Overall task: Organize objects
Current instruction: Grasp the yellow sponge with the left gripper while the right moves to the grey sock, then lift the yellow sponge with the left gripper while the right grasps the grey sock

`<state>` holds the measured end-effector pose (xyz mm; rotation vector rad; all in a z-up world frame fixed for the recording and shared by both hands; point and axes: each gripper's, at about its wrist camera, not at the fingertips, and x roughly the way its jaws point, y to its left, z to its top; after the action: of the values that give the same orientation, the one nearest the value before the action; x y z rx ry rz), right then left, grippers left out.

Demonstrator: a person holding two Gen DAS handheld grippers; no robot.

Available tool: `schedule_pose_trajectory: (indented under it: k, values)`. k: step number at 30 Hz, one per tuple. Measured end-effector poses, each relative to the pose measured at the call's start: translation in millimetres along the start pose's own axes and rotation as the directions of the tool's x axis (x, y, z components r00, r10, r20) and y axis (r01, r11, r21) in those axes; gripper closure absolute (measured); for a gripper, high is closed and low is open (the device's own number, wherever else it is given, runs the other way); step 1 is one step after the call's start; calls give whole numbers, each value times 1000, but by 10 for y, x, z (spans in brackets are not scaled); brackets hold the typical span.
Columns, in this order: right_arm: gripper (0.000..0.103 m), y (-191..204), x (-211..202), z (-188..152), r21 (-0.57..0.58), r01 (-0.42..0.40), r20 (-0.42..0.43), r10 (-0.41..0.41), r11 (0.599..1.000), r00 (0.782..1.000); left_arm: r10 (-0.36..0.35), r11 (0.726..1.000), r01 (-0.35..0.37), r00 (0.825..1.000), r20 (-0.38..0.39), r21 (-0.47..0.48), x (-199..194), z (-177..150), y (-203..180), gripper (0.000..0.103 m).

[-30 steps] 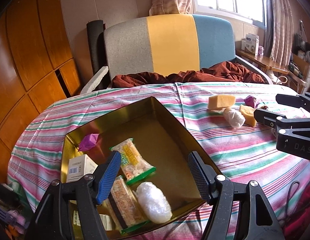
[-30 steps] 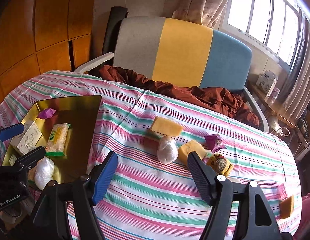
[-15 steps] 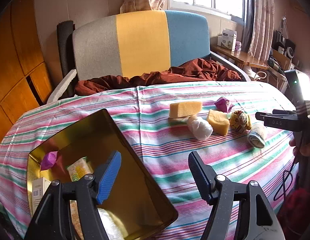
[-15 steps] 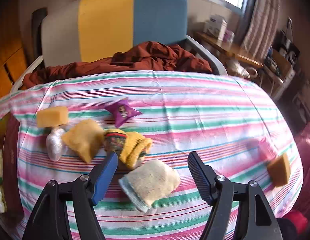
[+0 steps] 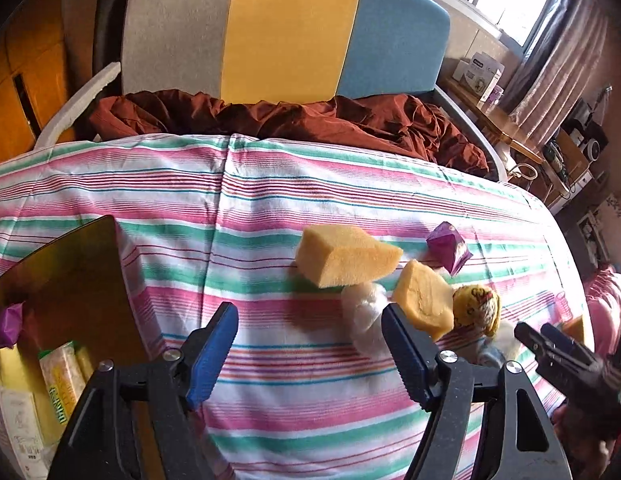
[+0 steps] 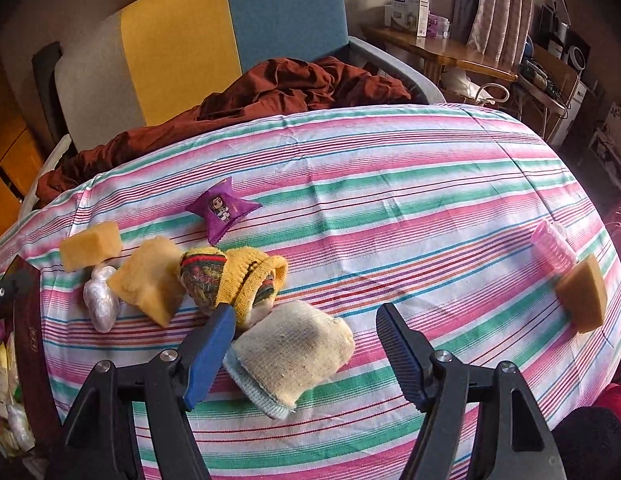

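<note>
Loose items lie on the striped tablecloth [image 6: 410,200]: two yellow sponges [image 5: 346,256] [image 5: 424,306], a white plastic wad [image 5: 364,314], a purple packet [image 6: 221,209], a yellow rolled sock [image 6: 234,280] and a cream sock [image 6: 290,350]. My left gripper [image 5: 310,354] is open and empty, just short of the sponges and the wad. My right gripper [image 6: 304,354] is open, with the cream sock between its fingers, untouched. A gold tin [image 5: 70,272] at left holds snack packs [image 5: 64,384].
A pink ridged item [image 6: 552,246] and another sponge [image 6: 582,298] lie near the table's right edge. A grey, yellow and blue chair [image 5: 278,28] with a brown cloth [image 5: 290,118] stands behind the table. A desk [image 6: 450,50] with boxes stands at the back right.
My left gripper swung from over the tin toward the sponges. My right gripper moved right and closer, until the cream sock sat between its fingers.
</note>
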<state>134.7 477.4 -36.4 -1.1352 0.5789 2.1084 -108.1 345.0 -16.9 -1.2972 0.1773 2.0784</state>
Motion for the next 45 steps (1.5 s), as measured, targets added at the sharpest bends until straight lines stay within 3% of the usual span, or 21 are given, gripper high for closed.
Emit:
schedule_pose_trajectory:
  k: [2,6,14,16,17,18,19,21,27,31,35,40,45]
  values:
    - [29,-42,-13,6,20,-7,4,7,1000,1000,-2,1000,2,1000,-22,-25,146,162,-34,10]
    - [29,-134,-11,21,61,-18,2,18,998,1000,-5,997,-2,997,-83,-73,472,441,-82,0]
    - [29,-178,26,23,86,-25,-13,27,996,1000,41,998,-51,982,-186,-48,1071,629,-255,0]
    - [29,-177,43,18,86,-25,-20,27,996,999,41,997,-53,975,-220,-49,1173,593,-224,5]
    - [29,-175,57,21,85,-24,-23,26,996,999,14,997,-32,972,-233,-71,1193,560,-184,14]
    - [29,-175,67,23,84,-21,-27,24,996,999,5,997,-21,976,-217,-71,1162,533,-162,16]
    - [29,-178,72,21,84,-19,-29,21,996,999,4,998,-16,980,-197,-56,1116,515,-156,30]
    - [29,-188,72,23,86,-17,-27,20,996,999,-14,999,7,983,-184,-39,1036,482,-137,38]
    - [29,-398,62,51,185,-32,-18,36,982,999,-7,1000,7,997,-83,-8,625,401,-42,42]
    - [29,-479,82,54,231,-58,-26,66,971,997,-21,996,21,1000,-5,84,225,212,-174,41]
    - [29,-468,74,48,233,-89,-18,96,968,995,-48,982,38,998,48,187,-98,-177,-376,41]
    - [29,-377,150,18,206,-133,-66,149,969,987,-80,957,63,996,49,283,-298,-801,-585,41]
    - [28,-149,261,-57,108,-129,-144,144,986,979,-89,941,71,995,40,332,-368,-1283,-671,41]
